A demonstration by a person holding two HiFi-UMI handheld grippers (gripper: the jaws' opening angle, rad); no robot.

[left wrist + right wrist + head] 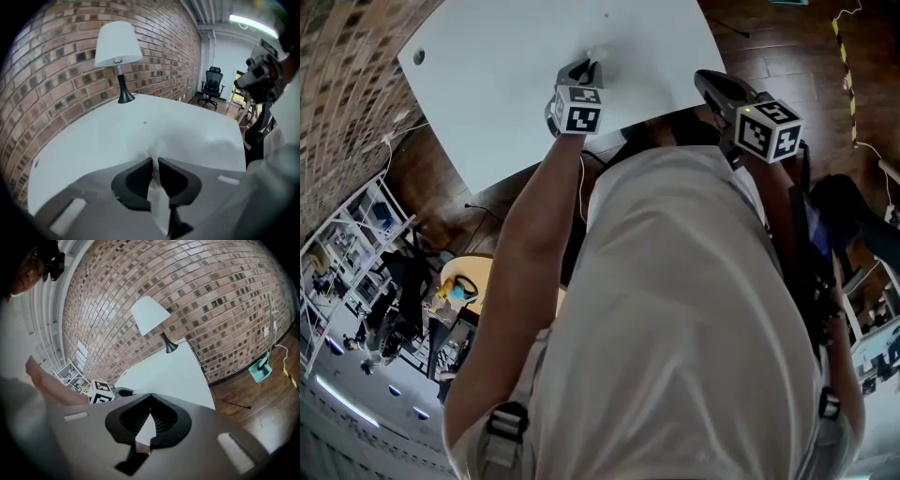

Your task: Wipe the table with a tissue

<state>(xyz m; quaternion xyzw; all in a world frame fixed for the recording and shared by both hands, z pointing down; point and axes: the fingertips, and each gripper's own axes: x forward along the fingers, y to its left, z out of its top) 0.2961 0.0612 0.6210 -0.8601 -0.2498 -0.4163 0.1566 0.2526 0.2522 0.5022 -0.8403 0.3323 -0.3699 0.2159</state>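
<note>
biggest thing here is the white counter (497, 75), running along a brick wall (56, 79) and pretty much bare. a lamp (118, 51) stands at its far end next to the wall, well away from the action. the left gripper (155, 161) is tipped down over the near middle of the counter, its jaws clenched on a tissue (158, 206). the tissue is a thin white strip pinched between them, with just a small tuft poking out past the tips, down at the surface. can't tell for sure if the tuft is actually pressing on it. the right gripper (150, 395) hangs off near the counter's right edge, jaws closed tip to tip on nothing, so it's just along for the ride. there's also a tiny speck (145, 123) on the counter ahead of the tissue, toward the lamp.

what could go wrong imo: so little tissue sticks out that pushing down hard would put the bare jaw tips on the counter, scraping it instead of wiping. dragging fast could tear the strip or pull it out of the pinch, since it's thin. each pass will also be narrow, so the speck or whole patches could get missed. a long sweep toward the far end could bump the lamp.
</note>
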